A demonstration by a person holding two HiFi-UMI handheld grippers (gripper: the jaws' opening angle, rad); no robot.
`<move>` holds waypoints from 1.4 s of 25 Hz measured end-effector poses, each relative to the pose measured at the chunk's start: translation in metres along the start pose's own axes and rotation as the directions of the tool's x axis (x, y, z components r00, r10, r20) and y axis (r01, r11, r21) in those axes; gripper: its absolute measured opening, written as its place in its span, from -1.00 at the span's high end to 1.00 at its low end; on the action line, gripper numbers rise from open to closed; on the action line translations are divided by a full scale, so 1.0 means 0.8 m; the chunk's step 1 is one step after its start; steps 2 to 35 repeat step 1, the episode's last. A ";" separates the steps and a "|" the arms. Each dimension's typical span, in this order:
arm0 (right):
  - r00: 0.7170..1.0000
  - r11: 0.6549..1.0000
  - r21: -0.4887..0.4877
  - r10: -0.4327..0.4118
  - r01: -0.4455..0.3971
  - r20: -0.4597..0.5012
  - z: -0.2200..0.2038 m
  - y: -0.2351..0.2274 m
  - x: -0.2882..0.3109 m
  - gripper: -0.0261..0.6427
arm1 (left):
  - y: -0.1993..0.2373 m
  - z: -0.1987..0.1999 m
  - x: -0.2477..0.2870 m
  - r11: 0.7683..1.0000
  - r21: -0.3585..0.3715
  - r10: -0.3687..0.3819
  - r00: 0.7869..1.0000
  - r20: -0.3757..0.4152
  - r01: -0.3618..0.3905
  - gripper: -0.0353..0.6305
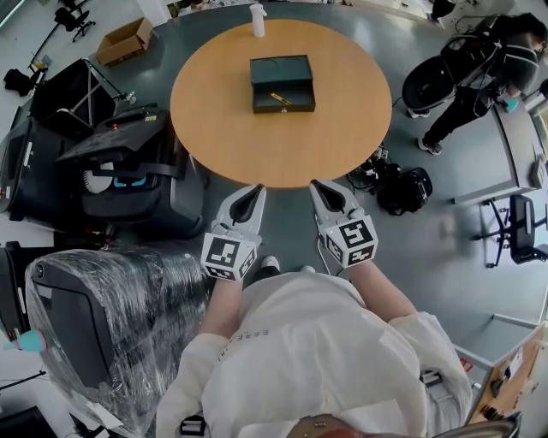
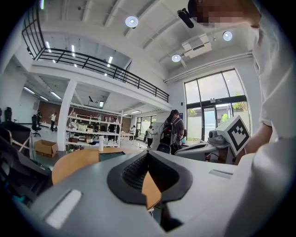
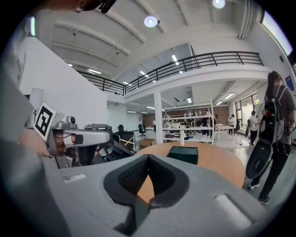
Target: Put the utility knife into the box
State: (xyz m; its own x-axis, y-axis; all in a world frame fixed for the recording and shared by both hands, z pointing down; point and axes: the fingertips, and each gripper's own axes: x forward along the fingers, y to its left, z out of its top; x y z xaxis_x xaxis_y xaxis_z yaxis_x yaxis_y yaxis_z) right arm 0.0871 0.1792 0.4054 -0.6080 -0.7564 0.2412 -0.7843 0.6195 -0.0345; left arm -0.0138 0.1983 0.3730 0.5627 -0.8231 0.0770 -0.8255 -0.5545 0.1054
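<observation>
A dark box (image 1: pixel 282 83) stands open near the middle of the round wooden table (image 1: pixel 342 128). A yellow utility knife (image 1: pixel 280 99) lies inside its lower half. Both grippers hang off the table's near edge, close to the person's body. My left gripper (image 1: pixel 255 188) is shut and holds nothing; in the left gripper view its jaws (image 2: pixel 148 152) meet, with the box (image 2: pixel 112 155) far ahead. My right gripper (image 1: pixel 315 184) is shut and empty too; the right gripper view shows its closed tips (image 3: pixel 148 156) aimed toward the box (image 3: pixel 183 154).
A white bottle (image 1: pixel 258 19) stands at the table's far edge. Black equipment cases (image 1: pixel 128 162) and a plastic-wrapped chair (image 1: pixel 111 316) crowd the left. A dark bag (image 1: pixel 404 188) lies on the floor to the right, and a person with a backpack (image 1: pixel 488 68) stands beyond.
</observation>
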 end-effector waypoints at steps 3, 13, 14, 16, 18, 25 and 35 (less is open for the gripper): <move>1.000 1.000 0.001 0.000 0.000 -0.001 -0.001 0.001 0.001 0.94 | 0.001 -0.001 0.000 1.000 -0.001 0.001 1.000 -0.001 -0.001 0.85; 1.000 1.000 0.001 0.000 0.000 -0.001 -0.001 0.001 0.001 0.94 | 0.001 -0.001 0.000 1.000 -0.001 0.001 1.000 -0.001 -0.001 0.85; 1.000 1.000 0.001 0.000 0.000 -0.001 -0.001 0.001 0.001 0.94 | 0.001 -0.001 0.000 1.000 -0.001 0.001 1.000 -0.001 -0.001 0.85; 1.000 1.000 0.001 0.000 0.000 -0.001 -0.001 0.001 0.001 0.94 | 0.001 -0.001 0.000 1.000 -0.001 0.001 1.000 -0.001 -0.001 0.85; 1.000 1.000 0.001 0.000 0.000 -0.001 -0.001 0.001 0.001 0.94 | 0.001 -0.001 0.000 1.000 -0.001 0.001 1.000 -0.001 -0.001 0.85; 1.000 1.000 0.001 0.000 0.000 -0.001 -0.001 0.001 0.001 0.94 | 0.001 -0.001 0.000 1.000 -0.001 0.001 1.000 -0.001 -0.001 0.85; 1.000 1.000 0.001 0.000 0.000 -0.001 -0.001 0.001 0.001 0.94 | 0.001 -0.001 0.000 1.000 -0.001 0.001 1.000 -0.001 -0.001 0.85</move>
